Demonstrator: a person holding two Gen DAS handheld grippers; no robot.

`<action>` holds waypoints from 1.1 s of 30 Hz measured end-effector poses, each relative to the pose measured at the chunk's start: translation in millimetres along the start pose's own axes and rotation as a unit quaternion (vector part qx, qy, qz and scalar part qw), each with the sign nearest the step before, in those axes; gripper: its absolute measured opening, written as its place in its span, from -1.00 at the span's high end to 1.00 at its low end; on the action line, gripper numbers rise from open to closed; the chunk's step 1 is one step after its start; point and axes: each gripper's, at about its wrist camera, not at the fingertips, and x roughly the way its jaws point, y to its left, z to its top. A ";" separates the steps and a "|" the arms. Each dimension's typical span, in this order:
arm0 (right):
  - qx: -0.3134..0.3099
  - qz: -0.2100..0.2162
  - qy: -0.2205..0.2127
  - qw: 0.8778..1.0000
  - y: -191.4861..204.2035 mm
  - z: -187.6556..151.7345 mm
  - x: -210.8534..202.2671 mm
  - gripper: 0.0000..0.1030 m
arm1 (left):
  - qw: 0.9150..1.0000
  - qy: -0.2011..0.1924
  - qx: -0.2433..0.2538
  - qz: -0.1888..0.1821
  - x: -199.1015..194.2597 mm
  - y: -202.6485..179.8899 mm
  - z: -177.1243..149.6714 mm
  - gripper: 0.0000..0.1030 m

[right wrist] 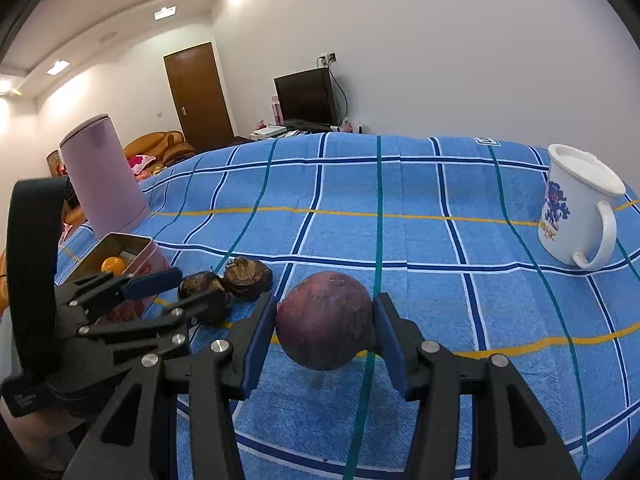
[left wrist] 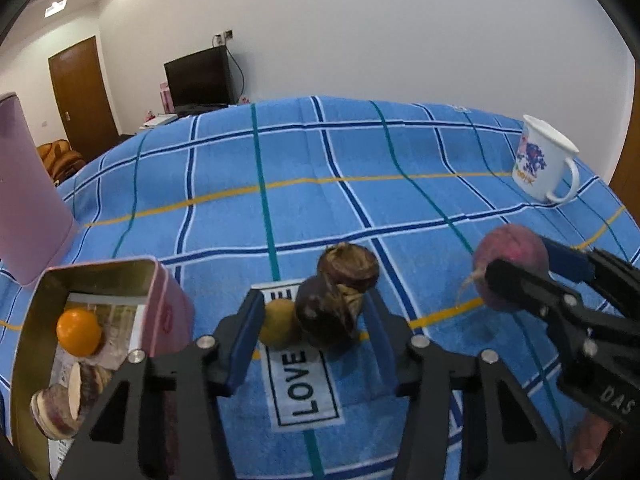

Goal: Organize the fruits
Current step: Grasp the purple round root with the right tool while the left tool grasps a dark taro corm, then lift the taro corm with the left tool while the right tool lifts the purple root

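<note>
My left gripper (left wrist: 312,300) stands on the blue plaid cloth with its pads against a small yellow fruit (left wrist: 278,330) on the left and a dark brown fruit (left wrist: 324,316) on the right. A second dark fruit (left wrist: 348,266) lies just behind them. My right gripper (right wrist: 326,300) is shut on a round purple-red fruit (right wrist: 324,320) and holds it slightly above the cloth, right of the left gripper. The open pink tin (left wrist: 160,280) at the left holds an orange (left wrist: 78,332) and sliced purple-and-white pieces (left wrist: 60,408).
A white printed mug (right wrist: 576,208) stands at the far right of the cloth. A tall pink canister (right wrist: 104,176) stands behind the tin. A "LOVE" label (left wrist: 304,384) is sewn on the cloth under the left gripper. A TV and a door are in the background.
</note>
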 end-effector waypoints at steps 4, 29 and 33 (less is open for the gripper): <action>0.004 0.004 -0.001 1.000 -1.2 -0.3 0.1 0.00 | 0.999 -0.007 0.030 0.010 -3.7 -12.3 -2.7 0.31; 0.009 0.008 -0.014 1.000 -1.8 -0.9 -4.5 0.00 | 0.999 0.004 0.026 -0.035 -4.9 -12.6 -6.0 0.48; 0.007 0.011 -0.018 1.000 -1.0 -1.2 -6.8 0.00 | 0.999 -0.014 0.024 -0.032 -11.7 -10.9 -6.4 0.48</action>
